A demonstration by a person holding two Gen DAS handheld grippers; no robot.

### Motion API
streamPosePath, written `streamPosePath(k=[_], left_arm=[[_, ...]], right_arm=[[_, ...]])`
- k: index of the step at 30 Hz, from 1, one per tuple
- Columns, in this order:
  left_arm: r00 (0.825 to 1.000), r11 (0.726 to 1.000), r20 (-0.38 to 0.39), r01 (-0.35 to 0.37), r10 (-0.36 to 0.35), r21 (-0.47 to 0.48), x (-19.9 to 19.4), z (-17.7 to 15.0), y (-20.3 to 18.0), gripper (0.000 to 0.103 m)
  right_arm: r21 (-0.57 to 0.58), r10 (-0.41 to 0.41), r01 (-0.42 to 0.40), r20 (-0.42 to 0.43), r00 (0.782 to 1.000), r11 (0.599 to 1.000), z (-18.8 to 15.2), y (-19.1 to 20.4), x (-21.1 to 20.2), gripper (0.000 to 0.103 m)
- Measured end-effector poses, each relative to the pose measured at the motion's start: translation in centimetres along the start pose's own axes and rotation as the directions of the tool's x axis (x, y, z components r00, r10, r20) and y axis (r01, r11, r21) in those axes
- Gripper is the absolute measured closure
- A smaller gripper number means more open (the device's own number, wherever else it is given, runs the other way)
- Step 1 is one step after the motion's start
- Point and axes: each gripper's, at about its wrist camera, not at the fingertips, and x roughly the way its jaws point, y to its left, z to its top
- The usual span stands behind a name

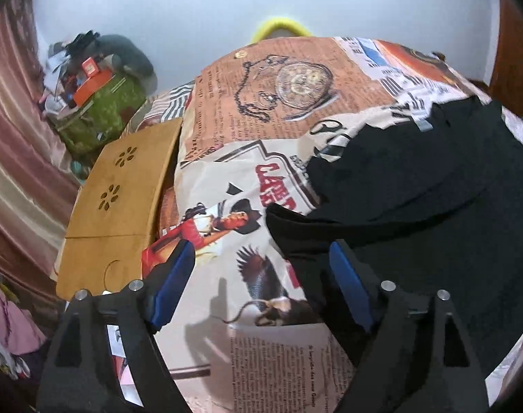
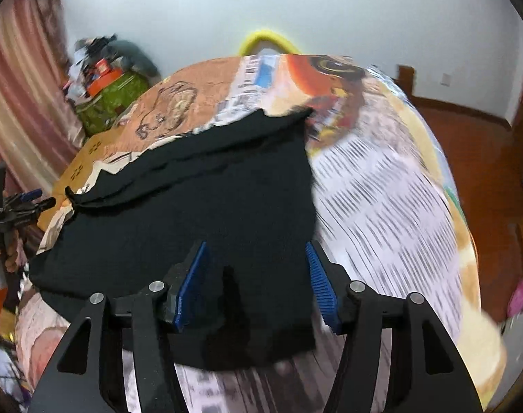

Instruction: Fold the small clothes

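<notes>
A black garment (image 1: 416, 199) lies spread on the printed bedsheet (image 1: 227, 110), with a folded layer along its far side. In the left wrist view my left gripper (image 1: 261, 278) stands open just above the sheet at the garment's left edge. Its right finger is over the black cloth and nothing sits between the pads. My right gripper (image 2: 256, 285) hangs open over the near part of the black garment (image 2: 209, 189). The cloth lies below its spread pads, which do not press on it. The left gripper (image 2: 43, 198) also shows at the far left of the right wrist view, held by a hand.
A tan wooden board with flower cut-outs (image 1: 123, 199) lies at the bed's left side. Beyond it stands a green bag piled with clutter (image 1: 103, 113) against pink curtains (image 1: 13, 137). A yellow curved object (image 1: 278, 25) peeks over the far edge. Red-brown floor (image 2: 485, 172) lies to the right.
</notes>
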Motion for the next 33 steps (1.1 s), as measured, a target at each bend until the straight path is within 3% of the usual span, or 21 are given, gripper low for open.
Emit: streamPosePath(k=[3,9,14,18,21,23,25,28,33], left_arm=[[1.0,0.999,-0.01,-0.001,0.001,0.044,1.3,0.2,-1.6,0.015],[0.996,0.995,-0.073,-0.039,0.046,0.093,5.6,0.8,-3.6,0.013],[0.996,0.997,-0.057,-0.062,0.064,0.038,7.4,2.7,-2.5,0.013],[0.987,0.988,-0.07,-0.148,0.145,-0.045,9.1,4.9,0.0,0.013],[0.974,0.965,-0.1,-0.215,0.202,-0.148,10.1,6.1,2.8,0.013],[0.983,0.962,-0.101,-0.175,0.156,-0.211,10.0,6.3,4.4,0.013],[0.989,0.966,-0.083,-0.138,0.122,-0.219,9.3,6.4,4.8,0.013],[0.993,0.979,-0.048,-0.116,0.11,-0.165,8.2,6.4,3.9,0.013],[1.0,0.997,-0.028,0.009,-0.011,-0.073,7.4,6.6,0.9,0.009]], right_arm=[[-0.09,0.038,-0.039,-0.015,0.999,0.995,1.6,2.0,1.7,0.048],[-0.217,0.047,-0.082,-0.162,0.986,0.973,2.8,5.6,7.7,0.048],[-0.342,-0.011,-0.051,-0.177,0.984,0.938,3.9,8.7,10.6,0.043],[-0.33,0.011,-0.068,-0.173,0.985,0.942,7.3,9.3,12.4,0.046],[-0.279,-0.055,0.022,-0.11,0.992,0.96,10.3,7.9,13.5,0.047],[-0.228,-0.111,0.1,-0.036,0.993,0.969,11.7,6.7,13.2,0.047],[-0.186,-0.119,0.119,0.011,0.993,0.975,12.3,6.0,12.1,0.046],[-0.136,-0.079,0.084,0.045,0.996,0.987,12.0,4.8,9.6,0.046],[-0.155,-0.08,0.088,0.06,0.995,0.984,8.2,3.2,5.0,0.046]])
